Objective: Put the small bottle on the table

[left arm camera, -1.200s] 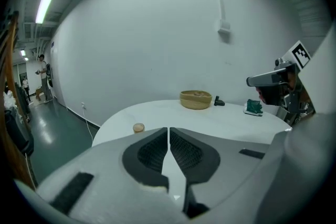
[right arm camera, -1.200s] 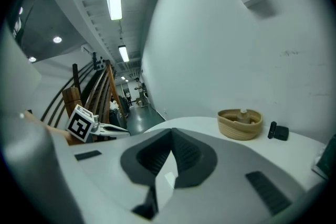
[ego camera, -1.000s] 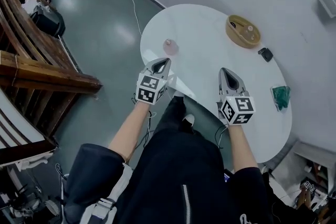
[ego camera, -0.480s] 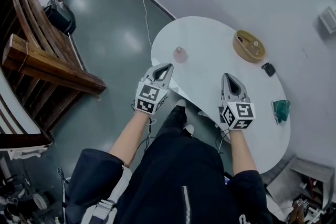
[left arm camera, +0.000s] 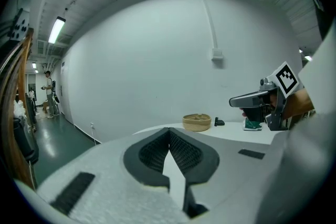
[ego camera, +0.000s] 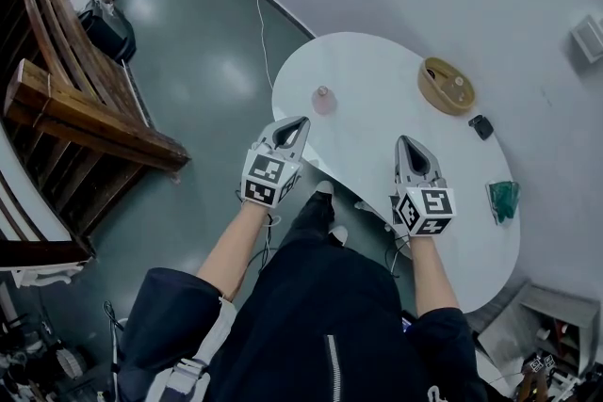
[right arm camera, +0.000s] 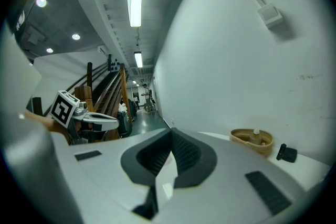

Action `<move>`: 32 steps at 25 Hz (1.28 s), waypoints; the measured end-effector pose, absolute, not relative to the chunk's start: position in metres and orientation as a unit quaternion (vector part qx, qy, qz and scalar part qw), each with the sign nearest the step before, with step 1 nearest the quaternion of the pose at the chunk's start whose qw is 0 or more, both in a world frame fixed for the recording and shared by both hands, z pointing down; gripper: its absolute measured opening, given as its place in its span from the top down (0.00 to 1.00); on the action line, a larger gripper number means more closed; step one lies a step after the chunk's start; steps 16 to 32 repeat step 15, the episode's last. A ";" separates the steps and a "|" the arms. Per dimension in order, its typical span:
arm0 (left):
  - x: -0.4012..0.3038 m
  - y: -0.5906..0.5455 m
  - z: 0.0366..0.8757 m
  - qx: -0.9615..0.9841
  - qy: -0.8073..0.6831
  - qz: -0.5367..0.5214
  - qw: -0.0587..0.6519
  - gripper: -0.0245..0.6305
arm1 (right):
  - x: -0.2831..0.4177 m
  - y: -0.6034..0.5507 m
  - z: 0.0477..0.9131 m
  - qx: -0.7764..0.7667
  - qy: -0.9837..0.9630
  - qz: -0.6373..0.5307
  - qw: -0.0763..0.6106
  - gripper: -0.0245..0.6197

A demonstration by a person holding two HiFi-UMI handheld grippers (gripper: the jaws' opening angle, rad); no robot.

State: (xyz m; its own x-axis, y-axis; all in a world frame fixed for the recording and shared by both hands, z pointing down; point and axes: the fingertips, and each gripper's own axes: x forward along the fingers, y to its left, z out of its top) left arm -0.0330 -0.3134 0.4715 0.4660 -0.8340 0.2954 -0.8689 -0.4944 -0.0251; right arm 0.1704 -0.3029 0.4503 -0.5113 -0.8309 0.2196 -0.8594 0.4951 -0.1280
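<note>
A small pink bottle (ego camera: 323, 98) stands upright on the white oval table (ego camera: 377, 71), near its left edge. My left gripper (ego camera: 301, 121) hovers just short of it, shut and empty; in the left gripper view its jaws (left arm camera: 169, 129) meet at the tips. My right gripper (ego camera: 405, 143) is over the table's near edge, also shut and empty (right arm camera: 171, 131). A second small bottle (right arm camera: 256, 134) sits inside the woven basket (ego camera: 447, 85) at the far side of the table.
A small black object (ego camera: 481, 125) lies beside the basket, and a green item (ego camera: 503, 176) is at the table's right end. Wooden stair rails (ego camera: 75, 108) rise at the left over the grey floor. A cable (ego camera: 264, 24) runs down the wall.
The head view has shifted, so the table sits a little further right and lower in the frame. Both grippers stay shut and keep nearly the same place near the table's edge.
</note>
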 end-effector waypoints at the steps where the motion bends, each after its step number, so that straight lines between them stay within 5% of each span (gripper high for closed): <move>1: -0.033 -0.314 0.472 0.854 -0.497 0.136 0.065 0.96 | 0.170 -0.303 0.451 0.490 -0.862 0.111 0.065 0.96; 32: -0.028 -0.315 0.475 0.854 -0.499 0.130 0.068 0.96 | 0.175 -0.303 0.458 0.489 -0.862 0.119 0.067 0.96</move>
